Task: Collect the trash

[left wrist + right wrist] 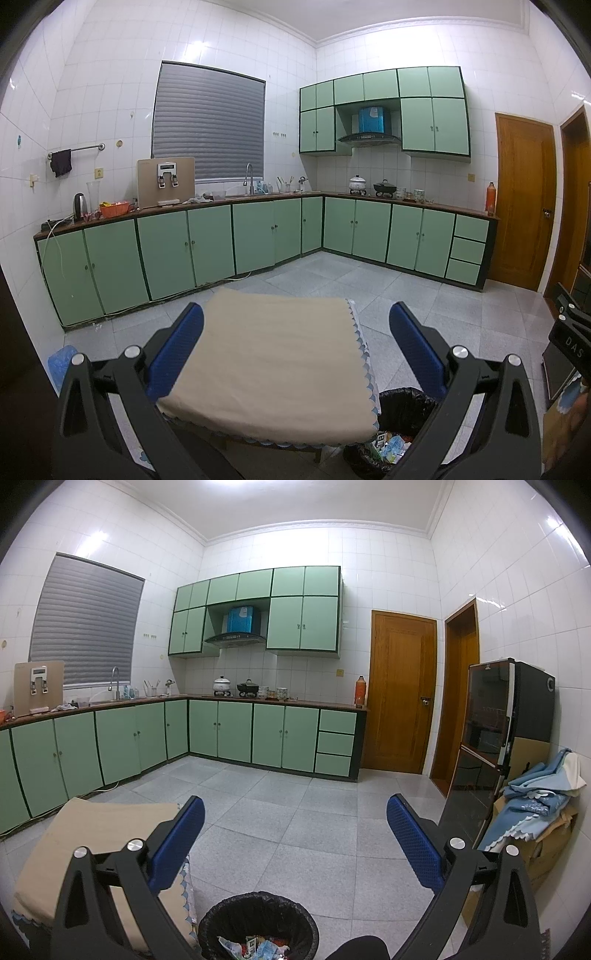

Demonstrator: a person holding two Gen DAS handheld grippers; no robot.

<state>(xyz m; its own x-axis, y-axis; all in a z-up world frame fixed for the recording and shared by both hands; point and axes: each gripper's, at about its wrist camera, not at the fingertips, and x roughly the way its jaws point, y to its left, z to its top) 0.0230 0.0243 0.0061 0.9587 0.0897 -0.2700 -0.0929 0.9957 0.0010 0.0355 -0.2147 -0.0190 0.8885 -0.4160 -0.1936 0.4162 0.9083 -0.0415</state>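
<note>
A round bin with a black liner (258, 923) stands on the floor at the bottom of the right wrist view, with wrappers and paper scraps (255, 946) inside. The same bin (400, 413) shows at the lower right of the left wrist view, beside a small table under a cream cloth (280, 362). My left gripper (295, 325) hangs open above that cloth with nothing between its blue fingers. My right gripper (295, 818) is open too, empty, held above and just beyond the bin. The cloth top (92, 834) carries no visible trash.
Green floor cabinets (207, 243) line the far walls under a cluttered counter. A black fridge (495, 746) and a cardboard box with blue cloths (535, 812) stand at the right. Grey tiled floor (295, 812) lies open between. A blue bag (61, 363) sits low left.
</note>
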